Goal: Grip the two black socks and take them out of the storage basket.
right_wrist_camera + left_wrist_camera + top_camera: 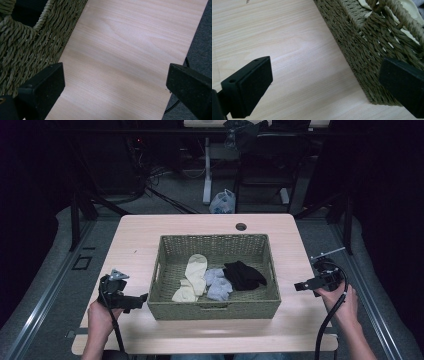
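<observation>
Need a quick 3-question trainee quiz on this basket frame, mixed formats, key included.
1. True or false: the left tool grips a sock.
2. The black sock lies in the basket's: A) left part B) right part C) outside it.
3. Fill in: both tools' jaws are ____.

Key: 1 false, it is open beside the basket, over the table. 2 B, right of the grey socks and cream socks. 3 open; the right tool too.

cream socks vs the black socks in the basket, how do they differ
The cream socks are pale and lie stretched lengthwise at the left of the basket; the black socks are dark and bunched in a compact heap at the right. Grey socks lie between them. Both rest loose on the basket floor, untouched by either gripper.
</observation>
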`<state>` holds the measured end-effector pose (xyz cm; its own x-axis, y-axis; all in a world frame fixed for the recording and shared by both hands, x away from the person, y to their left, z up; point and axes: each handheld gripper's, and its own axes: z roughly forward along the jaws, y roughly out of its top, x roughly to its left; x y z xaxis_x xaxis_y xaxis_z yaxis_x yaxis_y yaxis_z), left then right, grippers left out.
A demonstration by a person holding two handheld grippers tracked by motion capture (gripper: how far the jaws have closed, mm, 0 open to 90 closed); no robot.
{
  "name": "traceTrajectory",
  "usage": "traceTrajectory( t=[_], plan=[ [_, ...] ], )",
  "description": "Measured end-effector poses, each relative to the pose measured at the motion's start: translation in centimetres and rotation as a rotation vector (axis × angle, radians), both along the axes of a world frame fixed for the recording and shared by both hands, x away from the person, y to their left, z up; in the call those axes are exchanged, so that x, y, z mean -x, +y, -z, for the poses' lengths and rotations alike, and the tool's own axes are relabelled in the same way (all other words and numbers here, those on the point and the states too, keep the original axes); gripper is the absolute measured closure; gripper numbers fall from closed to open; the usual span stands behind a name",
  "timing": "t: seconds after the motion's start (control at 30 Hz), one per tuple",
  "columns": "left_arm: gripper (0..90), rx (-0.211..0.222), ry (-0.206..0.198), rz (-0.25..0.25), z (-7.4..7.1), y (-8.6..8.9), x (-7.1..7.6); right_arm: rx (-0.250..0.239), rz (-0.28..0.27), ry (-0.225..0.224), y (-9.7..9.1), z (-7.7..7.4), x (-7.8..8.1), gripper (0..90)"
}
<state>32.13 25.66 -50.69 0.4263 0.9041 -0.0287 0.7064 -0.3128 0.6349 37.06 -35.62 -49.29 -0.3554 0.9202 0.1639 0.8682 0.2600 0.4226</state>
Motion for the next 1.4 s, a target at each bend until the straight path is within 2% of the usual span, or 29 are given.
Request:
traceTrajectory(
  t=[0.03,0.07,0.27,0.33,0.4,0.43,0.67,0.87,1.03,1.07,1.1,1.2,1.23,1.4],
  plan=[
    [0.0,-0.004,0.007,0.006,-0.1,-0.1,0.0,0.021,-0.014,0.014,0.0,-0.1,-0.1,1.4],
    [0.0,-0.004,0.007,0.006,-0.1,-0.1,0.0,-0.001,-0.011,0.008,0.1,0.0,-0.1,1.4],
    [0.0,-0.012,0.007,-0.011,0.0,0.0,0.0,0.000,-0.027,0.004,0.6,-0.7,-0.3,1.2],
    [0.0,-0.008,0.012,-0.005,0.0,0.1,0.0,-0.015,-0.036,0.001,0.9,-1.1,-0.3,1.1],
    [0.0,-0.007,0.013,-0.005,0.0,0.1,0.1,-0.010,-0.049,0.004,1.0,-1.3,-0.3,1.1],
    [0.0,-0.012,0.004,-0.008,0.0,0.1,0.1,-0.021,-0.054,-0.003,1.4,-1.8,-0.4,0.4],
    [0.0,-0.007,0.013,0.001,0.0,0.1,0.1,0.000,-0.081,-0.016,2.4,-3.0,-0.8,0.0],
    [0.0,-0.006,0.013,-0.003,0.0,0.1,0.1,-0.017,-0.113,-0.035,3.4,-5.4,-1.4,0.0],
    [0.0,-0.008,0.013,-0.012,0.0,0.2,0.1,-0.010,-0.147,-0.053,4.7,-7.5,-2.2,0.7],
    [0.0,-0.011,0.010,-0.016,0.0,0.2,0.1,-0.010,-0.147,-0.053,4.7,-7.5,-2.2,0.7],
    [0.0,-0.007,0.013,-0.013,0.0,0.3,0.1,-0.004,-0.161,-0.056,5.4,-8.1,-2.5,0.7],
    [0.0,-0.009,0.013,-0.009,0.0,0.3,0.1,-0.002,-0.183,-0.054,6.2,-8.6,-2.8,0.8],
    [0.0,-0.007,0.012,-0.008,0.0,0.3,0.1,0.022,-0.201,-0.056,7.0,-9.0,-3.1,1.0],
    [0.0,-0.005,0.005,-0.014,0.0,0.1,0.1,0.042,-0.233,-0.041,8.8,-9.5,-3.9,0.5]
  ],
)
